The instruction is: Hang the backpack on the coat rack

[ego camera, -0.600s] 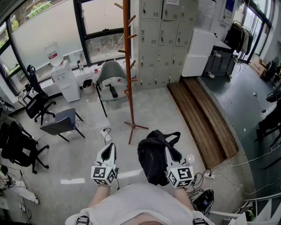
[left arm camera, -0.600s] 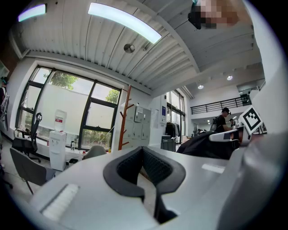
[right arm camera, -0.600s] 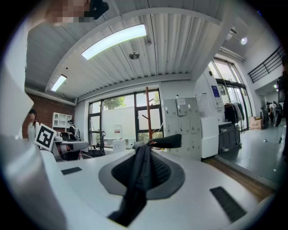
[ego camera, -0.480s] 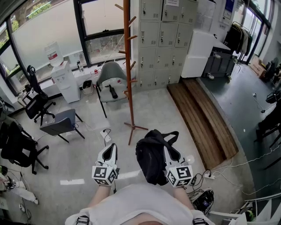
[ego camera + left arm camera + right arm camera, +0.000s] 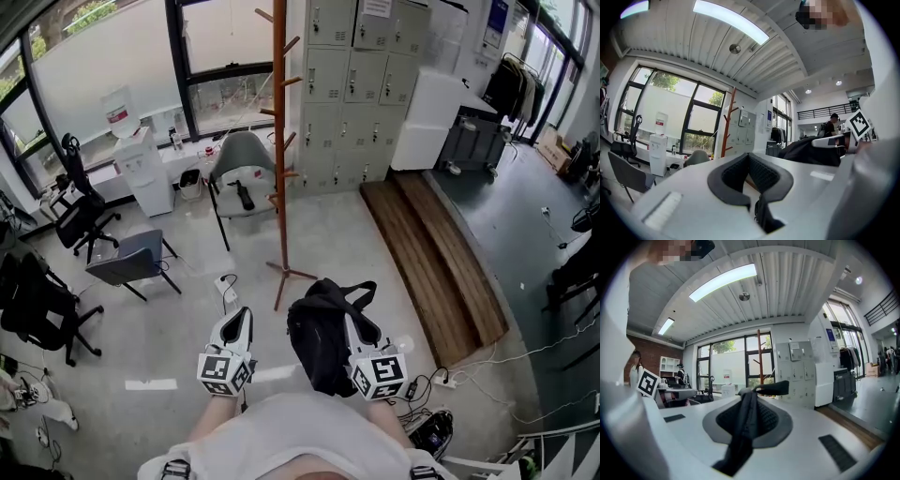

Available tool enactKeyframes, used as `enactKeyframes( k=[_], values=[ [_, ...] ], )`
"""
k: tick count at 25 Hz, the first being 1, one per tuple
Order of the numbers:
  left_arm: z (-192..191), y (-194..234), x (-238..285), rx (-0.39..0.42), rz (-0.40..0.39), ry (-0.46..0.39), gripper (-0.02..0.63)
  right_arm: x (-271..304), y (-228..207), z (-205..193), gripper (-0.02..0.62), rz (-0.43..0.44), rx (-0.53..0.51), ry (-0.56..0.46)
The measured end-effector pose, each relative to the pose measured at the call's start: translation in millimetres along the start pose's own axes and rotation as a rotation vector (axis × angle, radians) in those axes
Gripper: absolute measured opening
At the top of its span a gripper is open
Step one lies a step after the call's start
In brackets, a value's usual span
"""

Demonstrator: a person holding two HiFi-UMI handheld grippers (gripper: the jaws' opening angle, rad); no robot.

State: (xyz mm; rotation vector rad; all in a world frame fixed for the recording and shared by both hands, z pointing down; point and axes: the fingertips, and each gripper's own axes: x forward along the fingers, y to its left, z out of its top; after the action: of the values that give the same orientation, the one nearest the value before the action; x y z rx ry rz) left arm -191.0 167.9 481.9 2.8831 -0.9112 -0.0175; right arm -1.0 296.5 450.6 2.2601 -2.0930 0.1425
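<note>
Head view: person stands on the floor, both claws held out level at lower centre of the frame. Right claw is clamped narrow on a black strap of the backpack; the right gripper view shows the strap running up between the pads and over the tips. The backpack hangs off that claw, clear of the floor, lower centre of the head view, just left of the right claw's marker cube, its top loop sticking up. Left claw is closed, pads together, nothing between them in the left gripper view, and it sits left of the backpack, apart from it. In the left gripper view the backpack shows as a dark mass at right, next to the other claw's cube. Coat rack stands upright at upper centre, beyond the backpack, well apart from both claws, and none of its pegs that show carry anything. It also shows in the left gripper view and the right gripper view. Grey chair is just left of the rack, water dispenser farther left by the windows, lockers behind the rack, wood platform to the right.
</note>
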Motion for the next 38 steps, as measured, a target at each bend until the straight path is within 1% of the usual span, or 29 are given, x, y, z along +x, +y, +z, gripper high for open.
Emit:
enactKeyframes(
  k=[6,13,20,23,27,34,38],
  values=[
    [-7,-8,2,-0.023,0.03,0.021,0.011,5,-7,-3,0.048,0.027,-0.003,0.009],
    [-21,-23,6,-0.026,0.074,0.04,0.011,7,-21,-10,0.048,0.078,0.006,-0.001],
    [-26,-42,14,-0.032,0.126,0.045,0.011,13,-42,-8,0.048,0.14,0.001,-0.01],
    [-27,-46,19,-0.024,0.137,0.062,0.011,18,-48,-9,0.048,0.159,0.001,-0.011],
    [-28,-47,31,-0.019,0.133,0.077,0.011,27,-60,-12,0.048,0.157,0.005,-0.005],
    [-30,-31,72,-0.015,0.108,0.075,0.011,65,-76,-17,0.048,0.148,0.015,0.003],
    [-38,1,104,-0.036,0.098,0.09,0.011,111,-76,-13,0.048,0.142,0.02,0.014]
  ],
)
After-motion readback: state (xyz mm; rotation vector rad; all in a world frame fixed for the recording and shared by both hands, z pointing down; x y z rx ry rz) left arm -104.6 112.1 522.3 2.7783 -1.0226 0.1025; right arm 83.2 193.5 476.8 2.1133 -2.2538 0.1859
